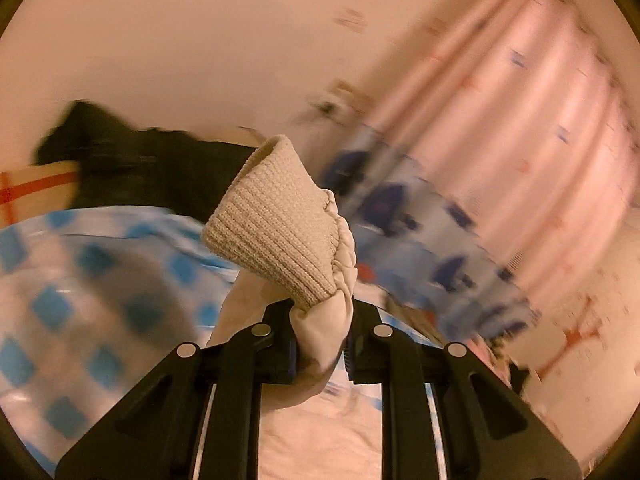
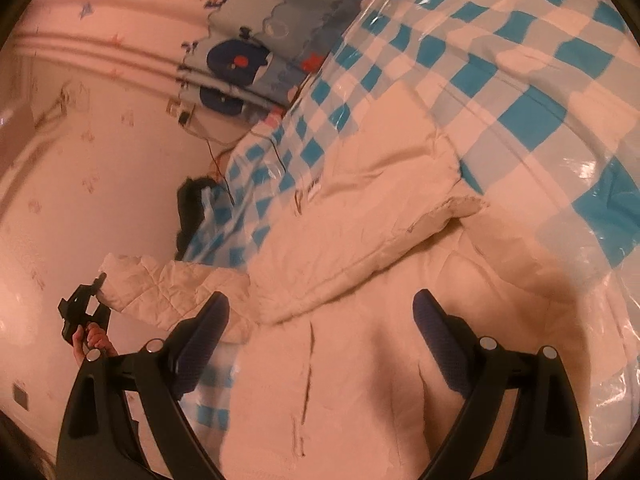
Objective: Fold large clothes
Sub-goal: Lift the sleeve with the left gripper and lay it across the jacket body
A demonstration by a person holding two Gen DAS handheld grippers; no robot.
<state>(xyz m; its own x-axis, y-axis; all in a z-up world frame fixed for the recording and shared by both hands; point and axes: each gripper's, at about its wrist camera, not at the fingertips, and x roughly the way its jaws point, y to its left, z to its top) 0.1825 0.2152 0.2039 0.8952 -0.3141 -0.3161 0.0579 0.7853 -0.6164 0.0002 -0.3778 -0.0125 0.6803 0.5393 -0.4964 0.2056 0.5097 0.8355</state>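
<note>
Black fingers of the left gripper (image 1: 320, 344) sit lowest in the left wrist view, pinched narrow on the end of a cream jacket sleeve (image 1: 320, 332). Its ribbed knit cuff (image 1: 276, 220) stands up beyond the jaws, free of the grip. Behind the cuff the room is blurred: a blue checked bed cover (image 1: 80, 300), a dark garment (image 1: 152, 168) and a pink curtain (image 1: 520, 140).

Blue-padded fingers of the right gripper (image 2: 320, 344) frame the right wrist view, spread wide and holding nothing, hovering over the jacket (image 2: 360, 360). The jacket lies flat on the checked cover (image 2: 520, 112), which seems to be under clear plastic, with its hood (image 2: 372, 200) above the chest. To the left of the jacket's body the sleeve (image 2: 172, 292) stretches out past the bed edge, its end in the left gripper (image 2: 86, 304), which a hand (image 2: 92, 340) holds.

The step in hand looks like folding this sleeve across the chest. It should go best if the grip stays behind the cuff, the sleeve is carried level over the body, and the free right gripper presses near the shoulder so the jacket does not drag.
</note>
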